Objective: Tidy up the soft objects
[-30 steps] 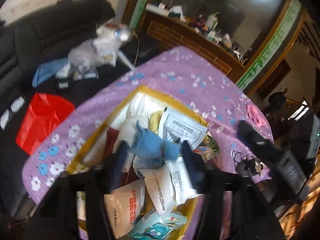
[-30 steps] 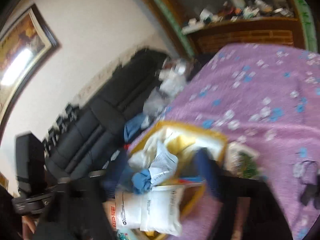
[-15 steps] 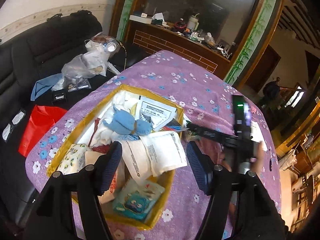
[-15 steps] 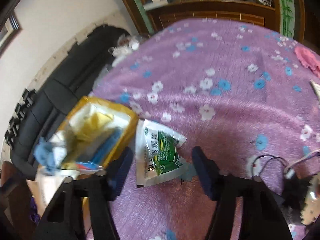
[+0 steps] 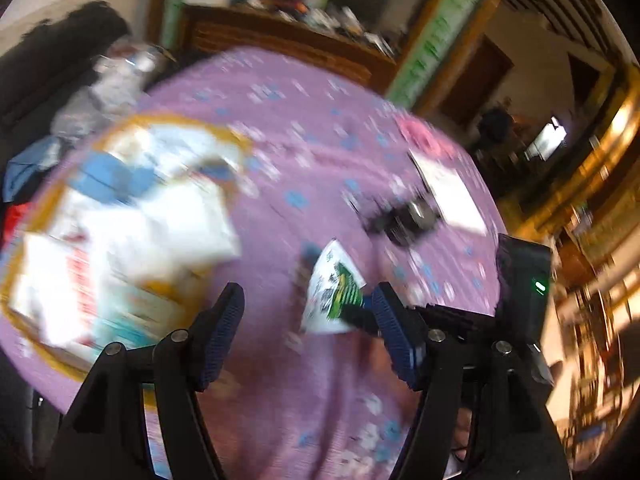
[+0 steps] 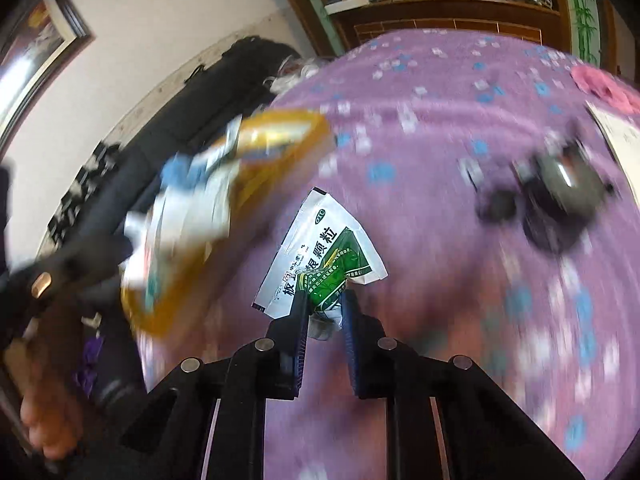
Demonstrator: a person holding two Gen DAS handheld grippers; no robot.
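While the left gripper (image 5: pixel 308 312) is held w/ jaws wide apart, nothing between them, the sachet (image 6: pixel 320 256) is pinched at its lower edge by the right gripper (image 6: pixel 324 308), above the purple tabletop (image 6: pixel 440 160). The yellow box (image 5: pixel 236 140), stuffed w/ packets, is seen to the left, blurred.

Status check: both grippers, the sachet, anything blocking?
Right hand-held gripper shut on sachet. Left hand-held gripper open. Box heaped full. No obstruction seen.

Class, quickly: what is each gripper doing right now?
Left gripper: open, holding nothing.
Right gripper: shut on the green-and-white packet.
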